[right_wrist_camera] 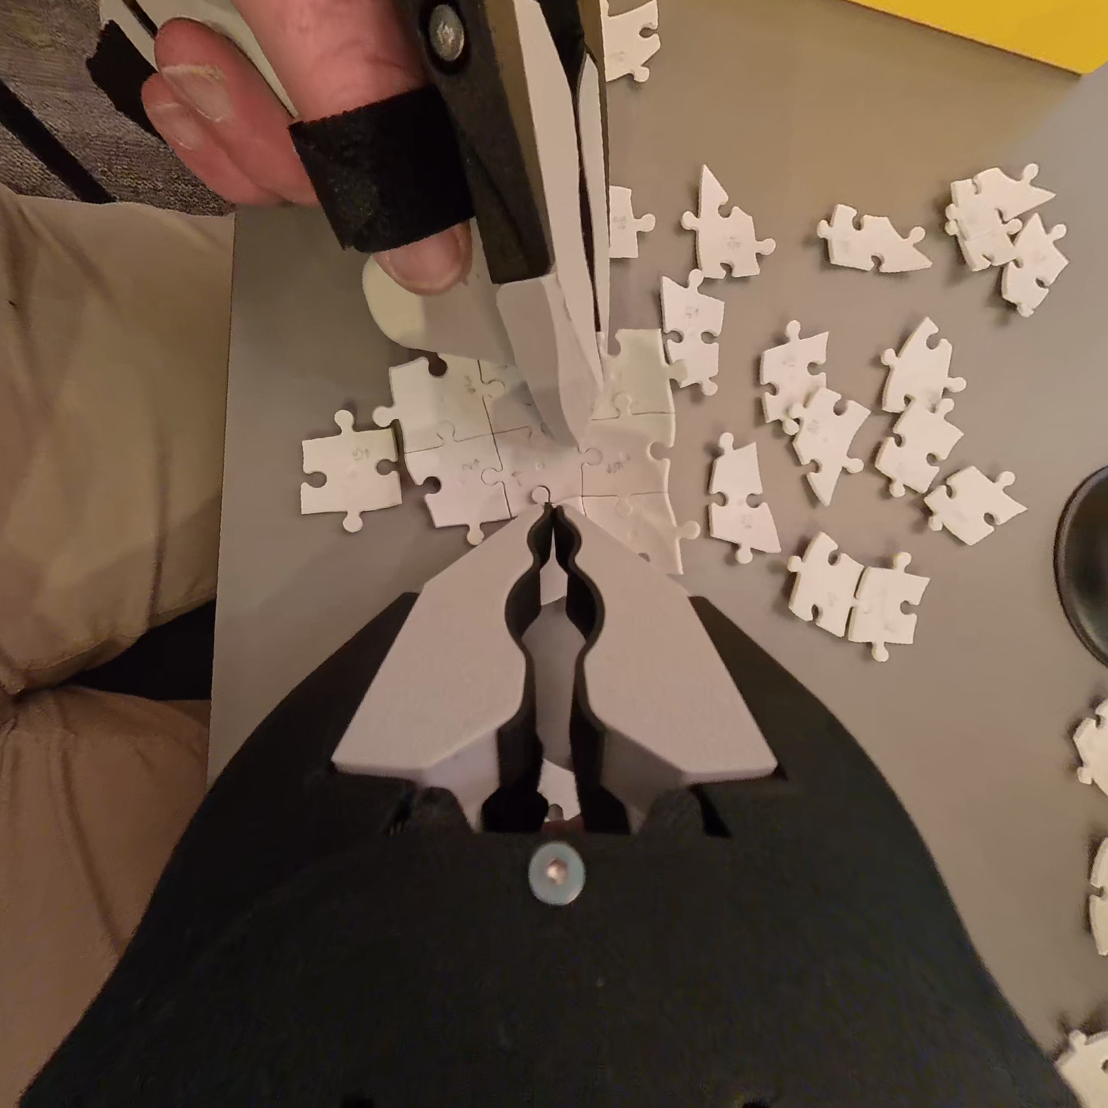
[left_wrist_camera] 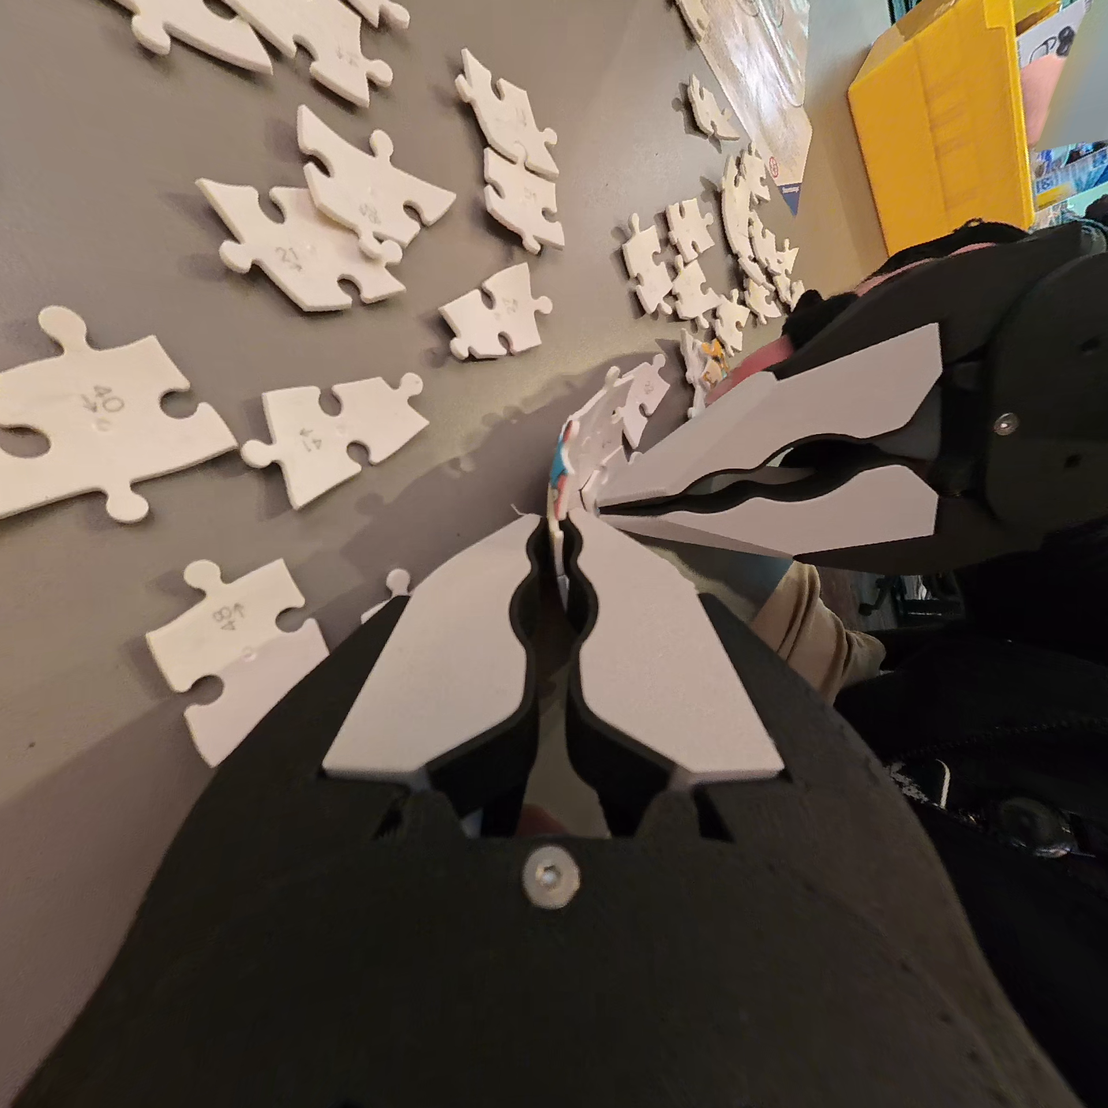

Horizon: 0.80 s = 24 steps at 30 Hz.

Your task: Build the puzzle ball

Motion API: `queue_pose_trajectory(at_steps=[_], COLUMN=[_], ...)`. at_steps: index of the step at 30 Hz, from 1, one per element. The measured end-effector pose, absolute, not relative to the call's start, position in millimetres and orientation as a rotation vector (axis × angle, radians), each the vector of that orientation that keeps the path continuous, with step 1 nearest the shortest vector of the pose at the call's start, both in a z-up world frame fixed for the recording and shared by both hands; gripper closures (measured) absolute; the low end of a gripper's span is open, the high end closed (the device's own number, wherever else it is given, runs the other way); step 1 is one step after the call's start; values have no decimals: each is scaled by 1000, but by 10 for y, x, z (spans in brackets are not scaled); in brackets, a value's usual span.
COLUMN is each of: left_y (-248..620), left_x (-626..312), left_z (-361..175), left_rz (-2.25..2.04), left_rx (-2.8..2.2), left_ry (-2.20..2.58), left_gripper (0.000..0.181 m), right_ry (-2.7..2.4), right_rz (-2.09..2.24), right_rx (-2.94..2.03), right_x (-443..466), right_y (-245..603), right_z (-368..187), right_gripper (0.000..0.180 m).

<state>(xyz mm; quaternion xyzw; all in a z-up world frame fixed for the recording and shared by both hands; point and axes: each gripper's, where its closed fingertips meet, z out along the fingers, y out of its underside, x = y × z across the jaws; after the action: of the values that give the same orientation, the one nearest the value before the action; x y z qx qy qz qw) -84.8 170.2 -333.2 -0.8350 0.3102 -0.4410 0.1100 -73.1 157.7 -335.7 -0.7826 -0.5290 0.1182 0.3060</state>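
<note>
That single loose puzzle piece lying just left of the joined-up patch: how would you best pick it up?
By its outer left edge, coming from the table's open left side. The loose piece lies flat beside the joined patch, whose edge and both grippers crowd its right.

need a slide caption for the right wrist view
Both grippers, right and left, meet at the joined puzzle patch amid loose white pieces on the grey table.

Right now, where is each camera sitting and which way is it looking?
Left wrist view: sits on the left gripper, faces along the grey table; shows the right gripper and beige trousers.
Right wrist view: sits on the right gripper, faces down at the table; shows a hand on the left gripper.
Both share: the joined puzzle section, loose pieces.
</note>
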Motion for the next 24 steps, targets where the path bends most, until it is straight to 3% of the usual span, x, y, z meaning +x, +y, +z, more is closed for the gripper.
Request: queue_pose_trajectory(at_steps=[24], left_y=[1717], left_x=[-848], left_z=[-3353], left_rz=[-1274], left_rx=[-2464], left_ry=[901], left_gripper=[177], right_ry=[-1454], right_rz=[295], right_rx=[-2262], right_x=[-753], right_y=[1594], right_z=[-3384], right_gripper=[180])
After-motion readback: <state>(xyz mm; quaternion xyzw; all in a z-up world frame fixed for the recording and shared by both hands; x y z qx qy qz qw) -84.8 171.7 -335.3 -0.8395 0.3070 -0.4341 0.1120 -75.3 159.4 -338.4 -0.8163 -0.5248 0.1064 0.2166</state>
